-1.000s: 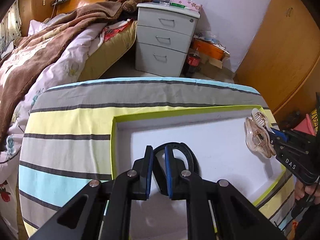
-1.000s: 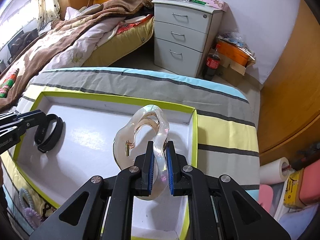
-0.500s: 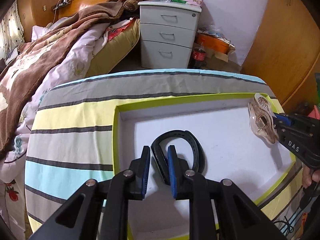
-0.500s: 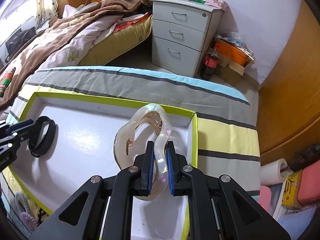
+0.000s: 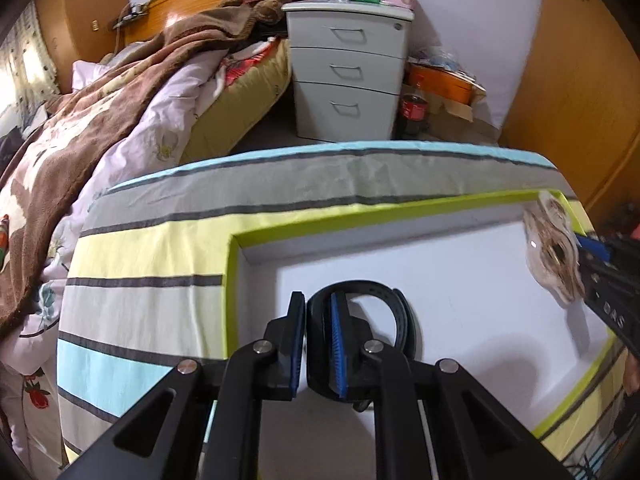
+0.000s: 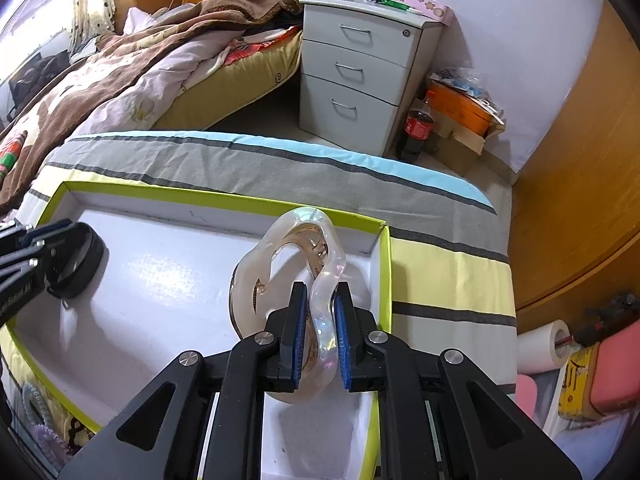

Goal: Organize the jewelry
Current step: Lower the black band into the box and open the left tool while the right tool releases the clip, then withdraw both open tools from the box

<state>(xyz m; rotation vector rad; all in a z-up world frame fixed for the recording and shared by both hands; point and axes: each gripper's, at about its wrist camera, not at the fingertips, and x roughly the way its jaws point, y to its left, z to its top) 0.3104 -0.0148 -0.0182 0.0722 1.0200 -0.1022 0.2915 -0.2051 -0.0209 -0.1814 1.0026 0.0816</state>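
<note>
A white tray with a lime-green rim (image 5: 234,280) (image 6: 382,264) lies on the striped cloth. My left gripper (image 5: 318,332) is shut on a black wristband (image 5: 400,312), holding it low over the tray's left end; it also shows in the right wrist view (image 6: 86,264). My right gripper (image 6: 320,320) is shut on a translucent pearly hair claw clip (image 6: 288,264), held just above the tray's right end. The clip shows at the right edge of the left wrist view (image 5: 554,252).
The striped cloth (image 5: 160,264) covers the table. Hair ties (image 6: 36,412) lie beside the tray's near-left edge. A bed (image 5: 100,120), a grey drawer unit (image 5: 348,72) and a cola bottle (image 6: 418,128) stand beyond the table.
My left gripper has moved back toward the tray's left end with the wristband. My right gripper has moved the clip lower and further toward the tray's right end.
</note>
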